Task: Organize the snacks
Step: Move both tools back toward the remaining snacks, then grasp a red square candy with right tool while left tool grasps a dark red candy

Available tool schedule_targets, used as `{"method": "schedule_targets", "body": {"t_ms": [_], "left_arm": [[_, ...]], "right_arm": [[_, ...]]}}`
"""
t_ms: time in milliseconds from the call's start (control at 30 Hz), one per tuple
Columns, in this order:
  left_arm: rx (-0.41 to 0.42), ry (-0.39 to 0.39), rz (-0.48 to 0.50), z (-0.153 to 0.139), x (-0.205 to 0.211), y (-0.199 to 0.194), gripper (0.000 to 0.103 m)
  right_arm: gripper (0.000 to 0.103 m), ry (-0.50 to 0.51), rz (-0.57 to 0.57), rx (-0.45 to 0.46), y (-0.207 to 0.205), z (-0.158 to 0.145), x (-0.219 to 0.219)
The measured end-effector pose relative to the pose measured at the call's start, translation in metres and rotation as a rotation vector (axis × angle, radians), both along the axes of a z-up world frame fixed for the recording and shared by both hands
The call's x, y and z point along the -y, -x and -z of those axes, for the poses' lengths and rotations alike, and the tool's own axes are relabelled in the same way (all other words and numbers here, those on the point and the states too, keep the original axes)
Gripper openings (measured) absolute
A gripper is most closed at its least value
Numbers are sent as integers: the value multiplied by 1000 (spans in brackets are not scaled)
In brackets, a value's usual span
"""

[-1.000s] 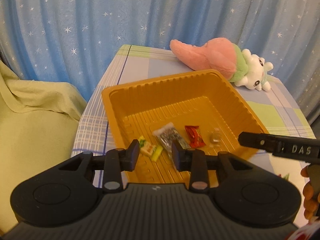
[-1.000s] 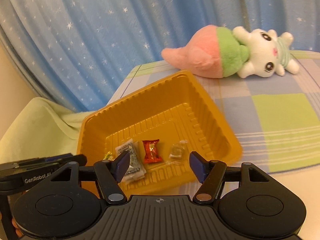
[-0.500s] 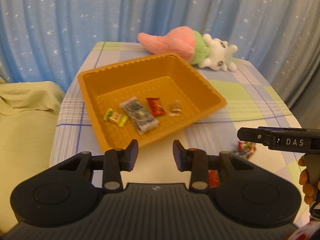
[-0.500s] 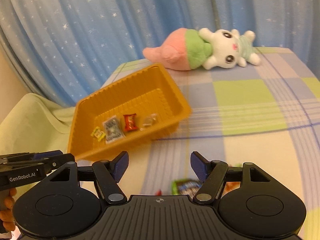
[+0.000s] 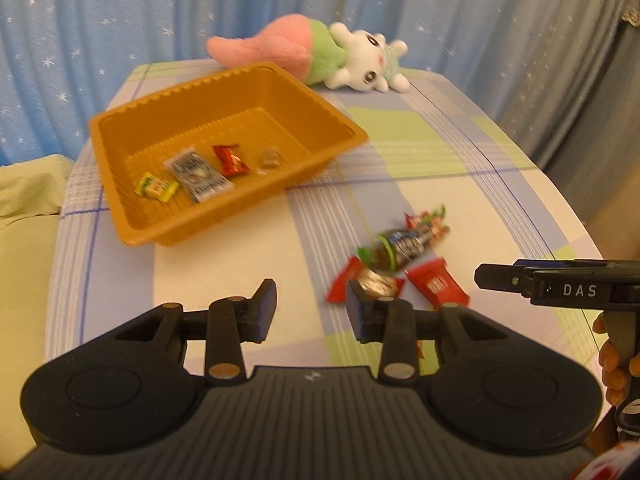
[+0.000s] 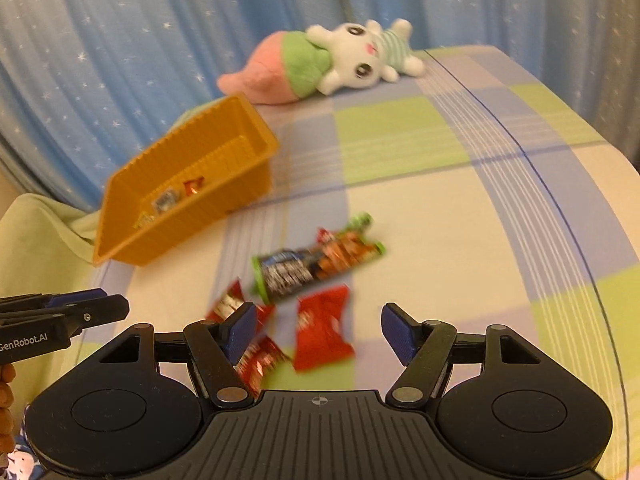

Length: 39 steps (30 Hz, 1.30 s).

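An orange tray (image 5: pixel 120 216) (image 6: pixel 132 240) on the checked table holds several small snacks, among them a red packet (image 5: pixel 230 160) and a grey sachet (image 5: pixel 198 174). A loose pile of snacks (image 5: pixel 400 256) (image 6: pixel 304 272) lies on the cloth near the front: red packets (image 6: pixel 324 332), a dark bar with green ends (image 6: pixel 284 270). My left gripper (image 5: pixel 310 306) is open and empty above the cloth, just left of the pile. My right gripper (image 6: pixel 318 330) is open and empty, low over the red packets.
A pink, green and white plush toy (image 5: pixel 316 54) (image 6: pixel 320 64) lies at the table's far edge. A blue starred curtain (image 5: pixel 120 20) hangs behind. A pale green cloth (image 5: pixel 24 200) lies left of the table. The table edge curves away at right.
Both grippers have pulled back from the tray and turned right toward the front of the table. The loose snack pile has come into view. Both stay open.
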State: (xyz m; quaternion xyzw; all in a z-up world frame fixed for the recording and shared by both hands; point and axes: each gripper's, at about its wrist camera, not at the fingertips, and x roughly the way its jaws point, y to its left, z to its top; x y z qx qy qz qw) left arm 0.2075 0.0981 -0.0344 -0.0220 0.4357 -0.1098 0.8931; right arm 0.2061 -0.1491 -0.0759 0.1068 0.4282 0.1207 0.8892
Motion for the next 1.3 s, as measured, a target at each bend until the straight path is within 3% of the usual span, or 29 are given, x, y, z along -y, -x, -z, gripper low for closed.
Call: {"method": "schedule_targets", "body": {"t_ms": [267,500,667,1300], "left_arm": [[-6,11,38,1,16,8,34],[0,-10,48,1,24,9,35],[-13,-10,40,7,25,8,35],[-52,-45,-33,26,10,7,35]], "right_arm": [[69,8,19,36,15,-3,11],[68,37,-44,50,17,4,-1],[58,70,-103,41,16,17,-13],[49,197,-209,31,-18,48,-42]]}}
